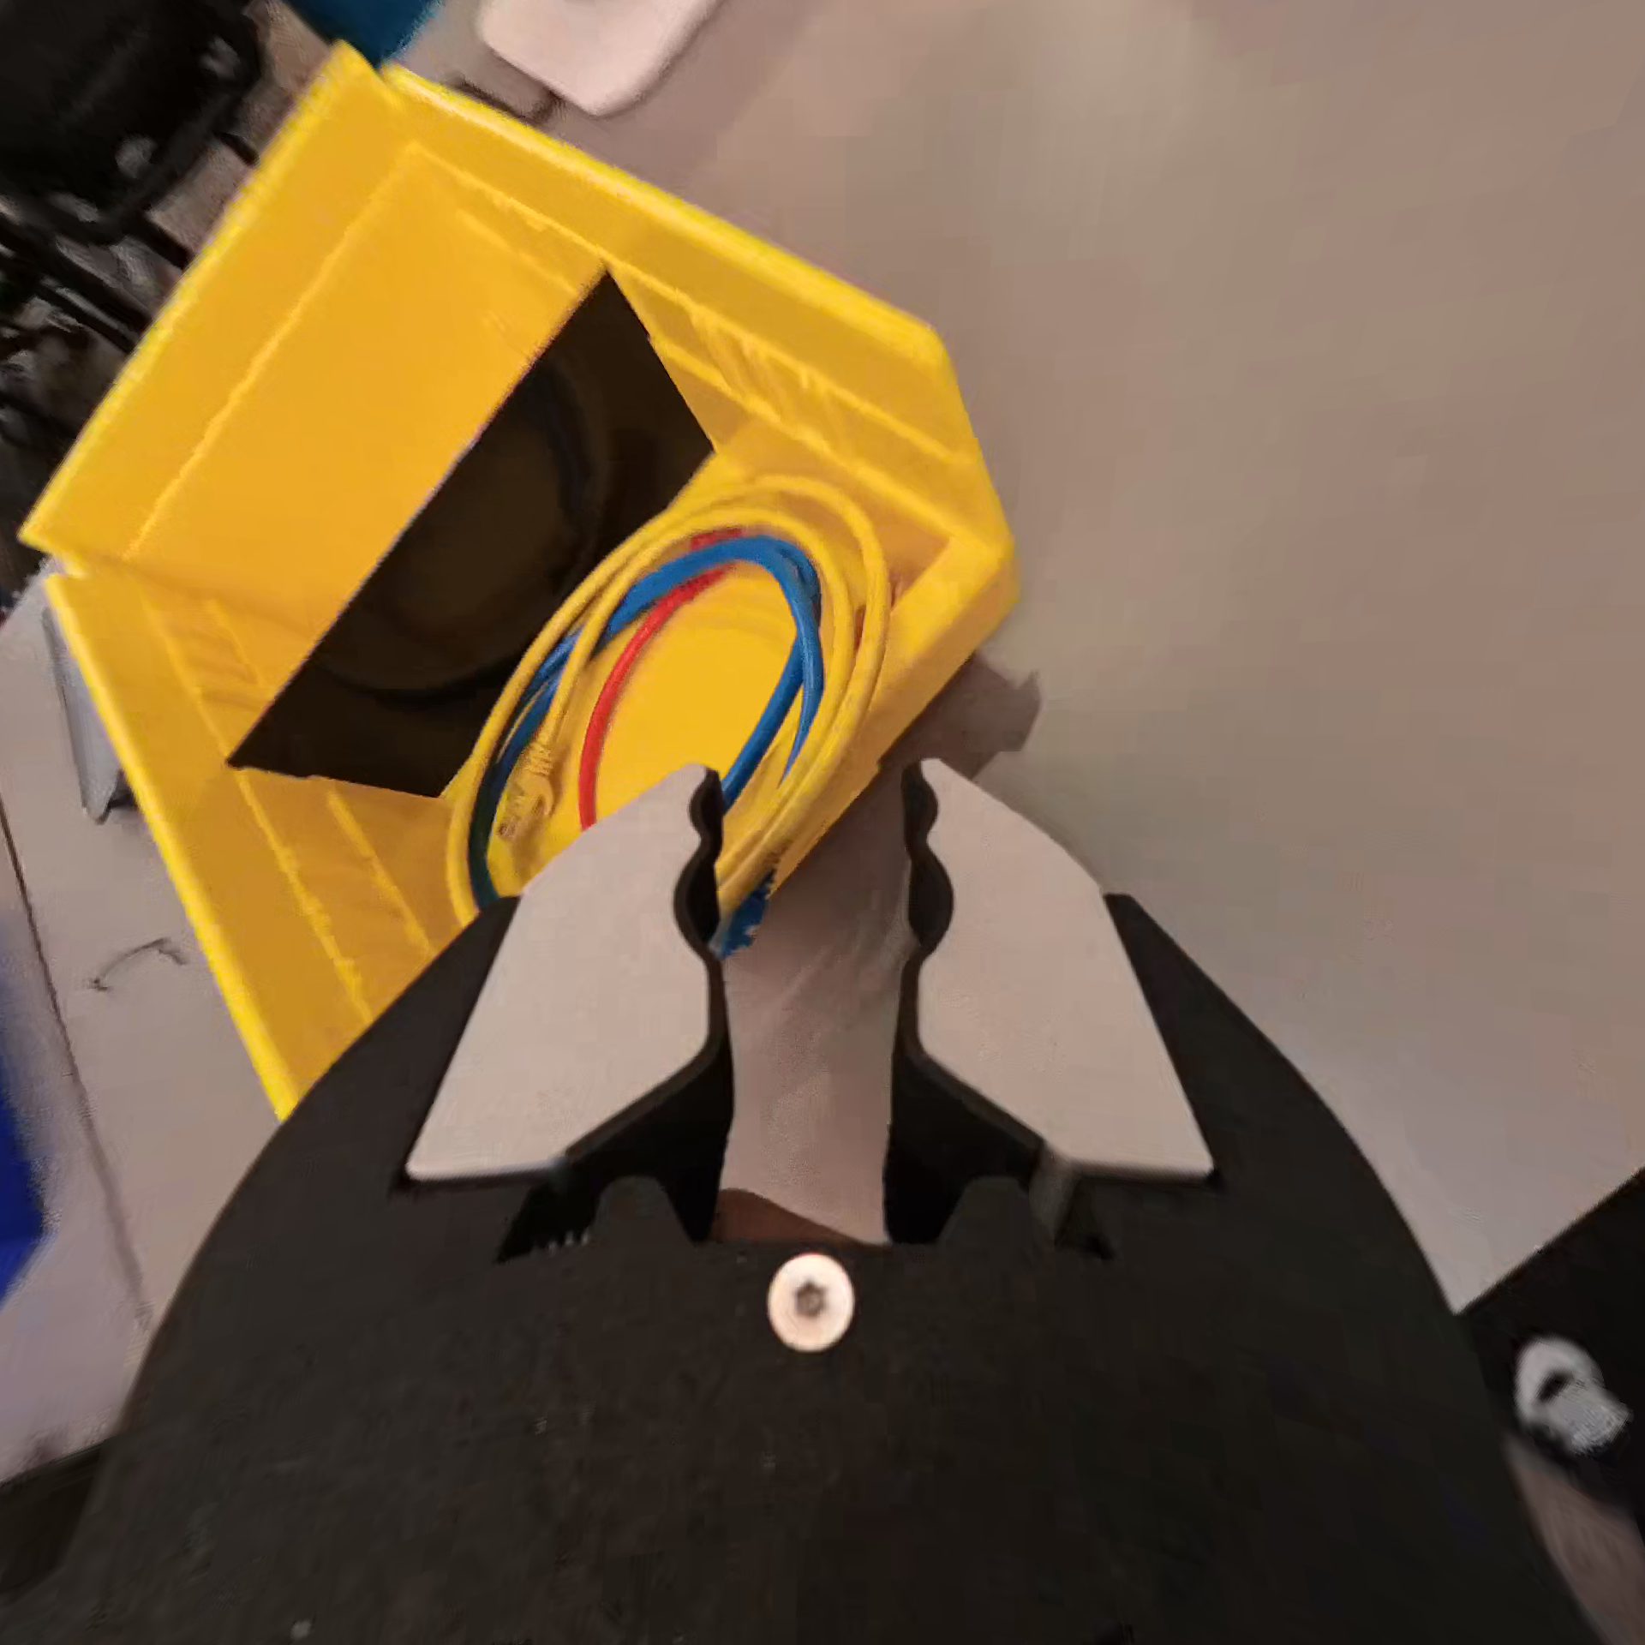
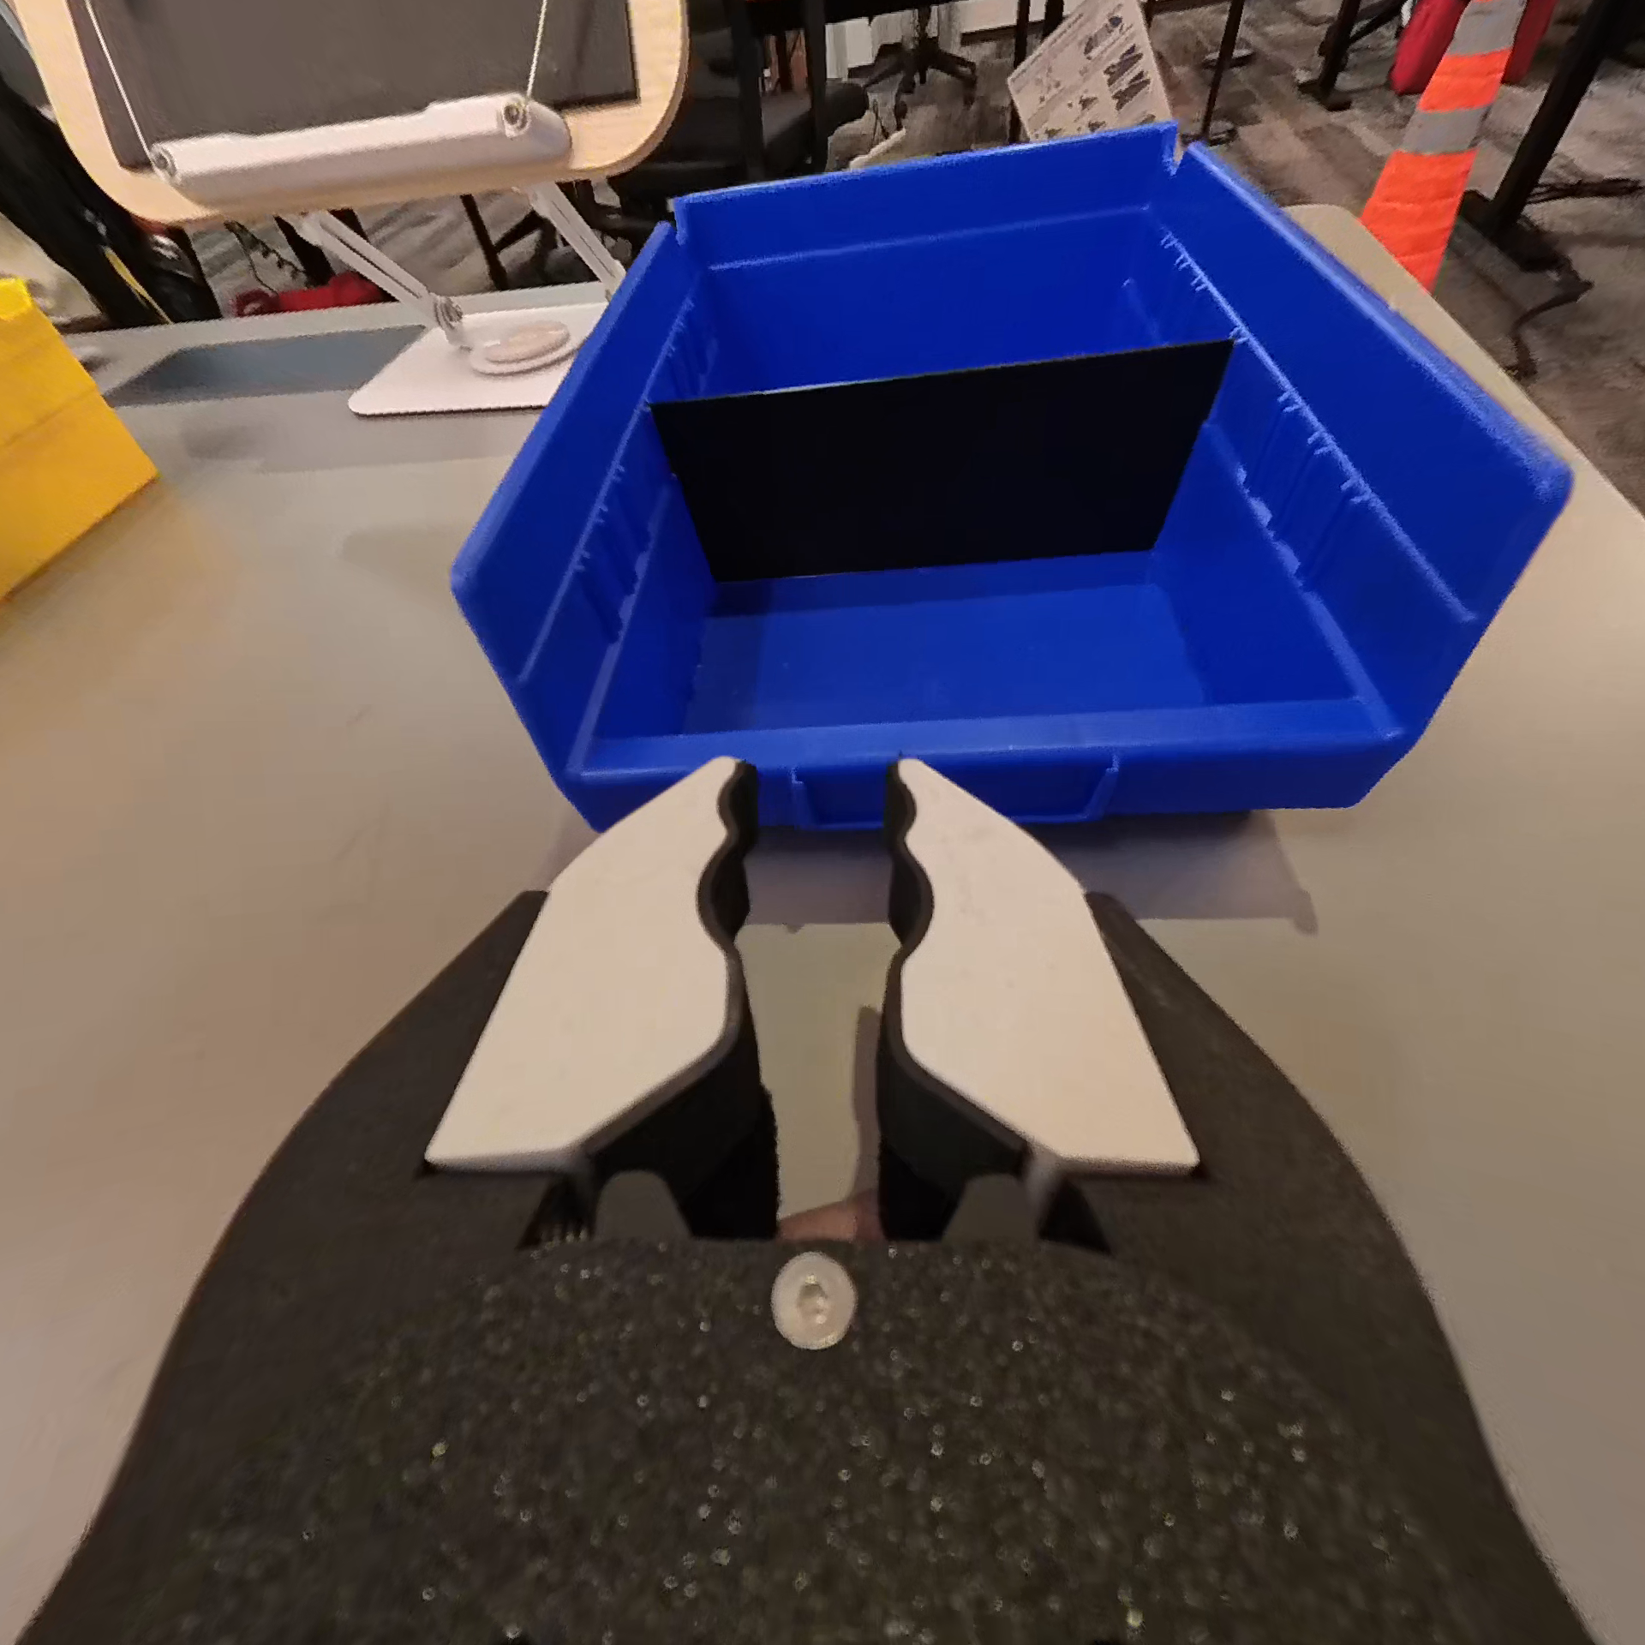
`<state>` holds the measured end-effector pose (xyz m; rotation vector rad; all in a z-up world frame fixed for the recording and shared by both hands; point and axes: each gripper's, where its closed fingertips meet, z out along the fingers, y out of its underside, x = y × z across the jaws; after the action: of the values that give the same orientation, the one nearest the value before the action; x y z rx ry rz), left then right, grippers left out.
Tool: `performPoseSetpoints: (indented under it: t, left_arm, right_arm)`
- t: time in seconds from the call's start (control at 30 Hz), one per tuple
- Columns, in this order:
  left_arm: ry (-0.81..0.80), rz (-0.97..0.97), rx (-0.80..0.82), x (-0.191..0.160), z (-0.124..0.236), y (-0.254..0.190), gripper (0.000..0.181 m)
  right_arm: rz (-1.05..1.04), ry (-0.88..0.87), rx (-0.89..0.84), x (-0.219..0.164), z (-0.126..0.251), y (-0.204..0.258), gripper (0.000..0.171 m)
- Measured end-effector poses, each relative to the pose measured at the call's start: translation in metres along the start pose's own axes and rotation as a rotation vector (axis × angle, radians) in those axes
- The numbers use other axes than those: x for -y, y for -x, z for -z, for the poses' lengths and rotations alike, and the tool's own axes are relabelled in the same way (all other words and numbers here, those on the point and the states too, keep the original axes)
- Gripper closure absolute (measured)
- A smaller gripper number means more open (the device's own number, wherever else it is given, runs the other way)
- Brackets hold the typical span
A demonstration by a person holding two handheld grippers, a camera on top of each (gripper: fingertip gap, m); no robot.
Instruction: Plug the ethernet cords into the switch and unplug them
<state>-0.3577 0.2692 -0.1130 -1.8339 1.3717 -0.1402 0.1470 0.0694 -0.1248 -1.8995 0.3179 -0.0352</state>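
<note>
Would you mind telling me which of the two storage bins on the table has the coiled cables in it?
The yellow bin, in the left wrist view, holds the coiled yellow, blue and red cables in front of its black divider. The blue bin shows nothing but its divider.

Grey table (image 2: 267, 712) bears blue bin (image 2: 1442, 534), yellow bin (image 1: 267, 374).

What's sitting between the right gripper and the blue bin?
Nothing: the right wrist view shows only bare table between the right gripper and the blue bin.

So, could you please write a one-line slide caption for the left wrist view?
Open left tongs hover over a yellow bin holding coiled ethernet cords beside a black divider.
</note>
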Motion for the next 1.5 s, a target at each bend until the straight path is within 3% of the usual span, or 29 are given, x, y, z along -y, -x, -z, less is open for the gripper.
performPoseSetpoints:
  t: [0.07, 0.17, 0.23, 0.33, 0.5, 0.6, 0.7, 0.8, 0.87, 1.07, 1.17, 1.3, 1.37, 1.43, 1.5]
  left_arm:
    - [0.107, -0.084, -0.056, -0.009, -0.011, 0.003, 0.142]
    - [0.211, -0.174, -0.067, -0.018, -0.022, 0.009, 0.169]
    - [0.220, -0.221, -0.061, -0.015, -0.022, 0.010, 0.171]
    - [0.156, -0.253, -0.031, 0.002, -0.011, 0.008, 0.175]
    - [0.039, -0.299, 0.210, 0.038, 0.023, 0.040, 0.176]
    - [-0.111, -0.325, 0.368, 0.083, 0.058, 0.053, 0.176]
    - [-0.327, -0.412, 0.412, 0.144, 0.083, 0.025, 0.176]
    - [-0.468, -0.559, 0.321, 0.191, 0.079, -0.042, 0.176]
    - [-0.519, -0.666, 0.179, 0.205, 0.060, -0.100, 0.176]
    - [-0.449, -0.900, -0.128, 0.170, -0.039, -0.220, 0.176]
    - [-0.460, -0.962, -0.192, 0.156, -0.059, -0.250, 0.176]
    - [-0.467, -0.941, -0.241, 0.151, -0.061, -0.269, 0.175]
    - [-0.403, -0.859, -0.308, 0.143, -0.061, -0.272, 0.174]
    - [-0.342, -0.731, -0.387, 0.137, -0.059, -0.272, 0.150]
    - [-0.331, -0.591, -0.469, 0.135, -0.051, -0.270, 0.145]
  right_arm:
    - [-0.019, -0.004, 0.010, 0.001, 0.001, 0.001, 0.144]
    - [-0.016, 0.007, 0.001, -0.001, 0.002, -0.002, 0.144]
    - [-0.020, 0.010, -0.009, -0.002, 0.003, -0.005, 0.144]
    - [-0.034, 0.016, -0.016, -0.003, 0.004, -0.010, 0.144]
    - [-0.067, 0.026, -0.009, -0.005, 0.002, -0.011, 0.144]
    - [-0.062, 0.033, -0.004, -0.006, 0.001, -0.008, 0.144]
    - [-0.048, 0.029, -0.008, -0.006, 0.001, -0.007, 0.144]
    - [-0.047, 0.031, -0.008, -0.006, 0.001, -0.006, 0.144]
    - [-0.046, 0.028, -0.010, -0.005, 0.002, -0.006, 0.144]
    - [-0.061, 0.016, -0.018, -0.003, 0.005, -0.011, 0.144]
    - [-0.074, 0.014, -0.018, -0.003, 0.006, -0.014, 0.144]
    - [-0.092, 0.014, -0.013, -0.004, 0.007, -0.015, 0.145]
    - [-0.098, 0.019, -0.004, -0.005, 0.006, -0.013, 0.145]
    - [-0.096, 0.026, 0.004, -0.006, 0.005, -0.010, 0.145]
    - [-0.084, 0.032, 0.006, -0.007, 0.004, -0.008, 0.145]
